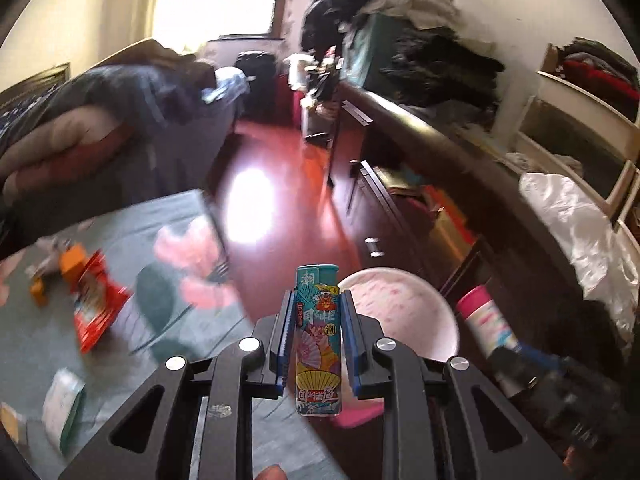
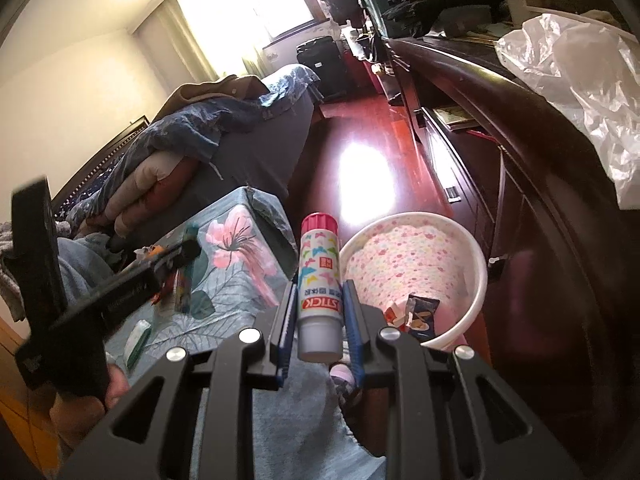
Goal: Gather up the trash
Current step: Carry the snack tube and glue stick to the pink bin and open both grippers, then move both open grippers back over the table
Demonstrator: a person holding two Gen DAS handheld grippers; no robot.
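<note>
My left gripper (image 1: 318,300) is shut on a teal printed lighter (image 1: 318,340), held upright just left of the white trash bin (image 1: 444,312) with its pink floral liner. My right gripper (image 2: 318,292) is shut on a white glue stick (image 2: 319,280) with a pink cap, held near the bin (image 2: 478,280), whose rim is just to the right. The glue stick also shows in the left wrist view (image 1: 486,320). Snack wrappers (image 2: 420,314) lie inside the bin. A red wrapper (image 1: 96,308) and an orange item (image 1: 74,260) lie on the floral cloth (image 1: 180,240).
A dark wooden dresser (image 2: 520,128) with a white plastic bag (image 2: 580,80) runs along the right. A bed with piled bedding (image 2: 192,140) is on the left. Red wooden floor (image 2: 360,152) lies between. A white-green packet (image 1: 64,412) lies on the cloth.
</note>
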